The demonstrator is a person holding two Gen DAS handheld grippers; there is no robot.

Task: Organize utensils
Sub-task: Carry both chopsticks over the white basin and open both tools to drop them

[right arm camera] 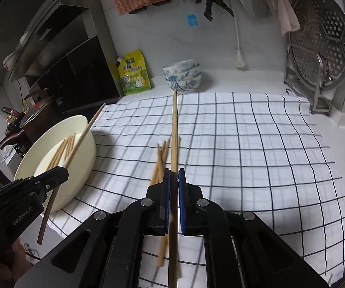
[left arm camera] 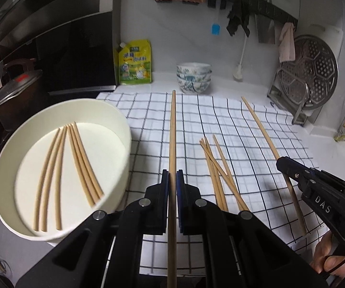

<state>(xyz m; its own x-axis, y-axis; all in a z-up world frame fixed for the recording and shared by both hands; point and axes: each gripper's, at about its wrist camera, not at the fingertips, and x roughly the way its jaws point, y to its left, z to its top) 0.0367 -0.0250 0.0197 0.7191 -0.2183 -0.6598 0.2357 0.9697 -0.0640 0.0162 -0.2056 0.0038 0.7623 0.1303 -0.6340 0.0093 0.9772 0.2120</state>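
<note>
My left gripper is shut on a wooden chopstick that points straight ahead above the checked cloth. To its left a white bowl holds several chopsticks. Several loose chopsticks lie crossed on the cloth just right of it. At the right edge my right gripper is shut on another chopstick. In the right wrist view, the right gripper clamps that chopstick above the loose pile. The left gripper holds its stick beside the bowl.
Stacked patterned bowls and a yellow pouch stand at the back of the counter. A perforated steamer plate on a rack is at the back right. A lidded pot sits on the stove at left. A hand grips the right tool.
</note>
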